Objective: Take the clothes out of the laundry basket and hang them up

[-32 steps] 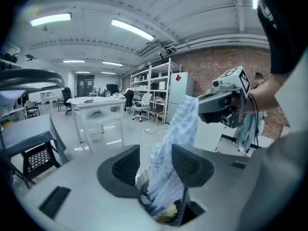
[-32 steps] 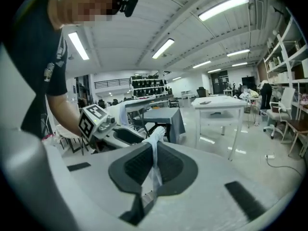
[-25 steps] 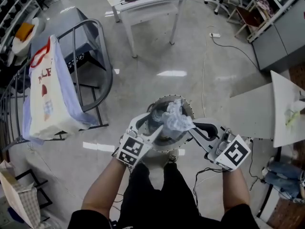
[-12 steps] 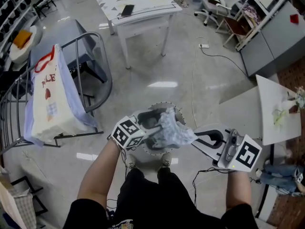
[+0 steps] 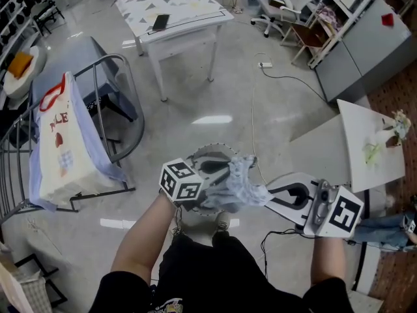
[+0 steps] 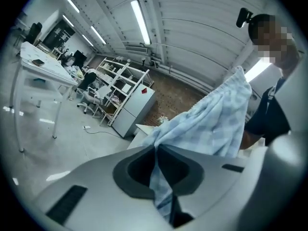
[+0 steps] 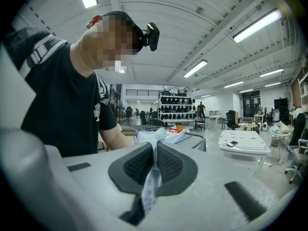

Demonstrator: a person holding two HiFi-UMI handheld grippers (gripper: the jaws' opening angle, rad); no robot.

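Laundry basket (image 5: 207,150) sits on the floor near the person's feet, under the cloth. Pale blue checked garment (image 5: 238,184) hangs bunched above it, held between both tongs. Left tongs (image 5: 218,175) have just been closing and are now clamped on the garment's left part. Right tongs (image 5: 272,191) are pinched together on a thin fold at its right end.
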